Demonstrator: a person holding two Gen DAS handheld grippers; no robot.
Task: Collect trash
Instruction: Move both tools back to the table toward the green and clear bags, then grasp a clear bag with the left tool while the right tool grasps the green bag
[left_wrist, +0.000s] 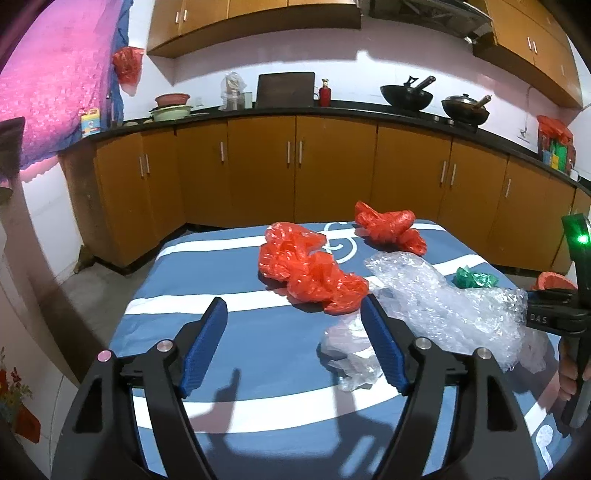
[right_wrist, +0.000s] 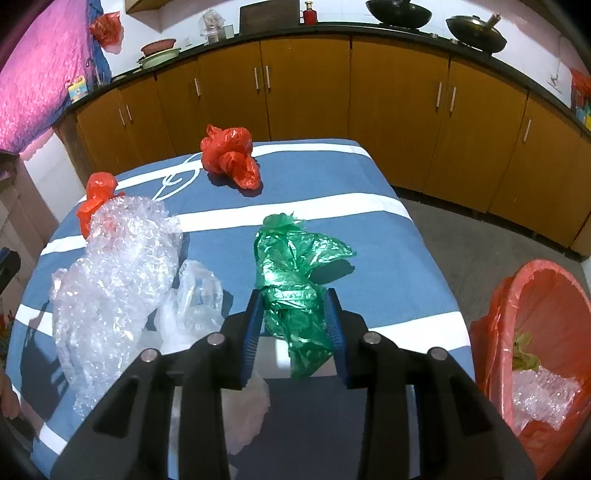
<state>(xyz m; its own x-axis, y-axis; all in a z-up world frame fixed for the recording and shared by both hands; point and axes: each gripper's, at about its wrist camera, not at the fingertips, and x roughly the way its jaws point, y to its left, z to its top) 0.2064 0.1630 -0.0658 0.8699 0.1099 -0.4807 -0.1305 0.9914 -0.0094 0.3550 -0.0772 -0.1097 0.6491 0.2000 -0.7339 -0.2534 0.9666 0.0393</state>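
Kitchen table (left_wrist: 236, 369): right tool (right_wrist: 294, 317), marked "DAS", clamps green bag (right_wrist: 295, 280); left tool (left_wrist: 295, 347) spread apart, empty.

The table cover (right_wrist: 373, 236) is blue, crossed by broad white stripes, with a thin white curled line at 11 o'clock. On it lie two red crumpled bags, one at 12 o'clock (right_wrist: 229, 157) and one at 10 o'clock (left_wrist: 308, 266), a clear bubble wrap (right_wrist: 118, 254) at 9 o'clock, a clear thin bag (right_wrist: 194, 299) beside it, and a translucent green bag (right_wrist: 291, 273) at centre between the blue ribbed pads (right_wrist: 251, 332) of the black right gripper (right_wrist: 294, 291). The bin (right_wrist: 546, 295) at 4 o'clock is red with a red liner, the cabinets (right_wrist: 306, 85) are amber-brown under a black counter, and the left gripper (left_wrist: 293, 306) is likewise black with blue pads.
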